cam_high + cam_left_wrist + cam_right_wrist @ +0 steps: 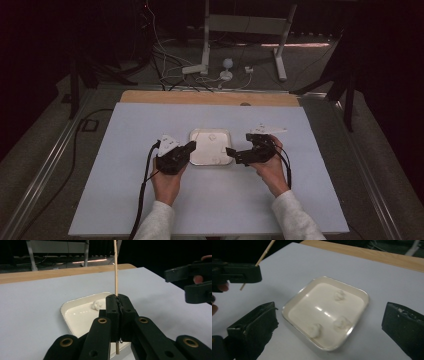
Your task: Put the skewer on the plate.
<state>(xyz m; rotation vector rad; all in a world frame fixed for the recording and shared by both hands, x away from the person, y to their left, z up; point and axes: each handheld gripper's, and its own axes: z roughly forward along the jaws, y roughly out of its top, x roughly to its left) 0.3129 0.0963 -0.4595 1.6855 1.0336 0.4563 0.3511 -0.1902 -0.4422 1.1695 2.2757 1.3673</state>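
A shallow white square tray [210,130] lies in the middle of the pale sheet, with three small white lumps [340,294] in it. My left gripper [191,147] sits at the tray's left edge, shut on a thin wooden stick [115,265] that stands upright through the jaws [118,300]. One lump [96,305] lies just beyond those jaws. My right gripper [234,154] is at the tray's right edge, open wide [330,307], with the tray [294,302] seen between its fingers [257,322] and nothing held. The left gripper [242,273] with the stick [265,252] appears at the upper left of the right gripper view.
The pale sheet [150,210] covers a table with a wooden strip [200,97] along the far edge. Beyond it are a metal stand [205,50] and loose cables [170,75] on the floor. A black cable [145,190] trails from the left gripper.
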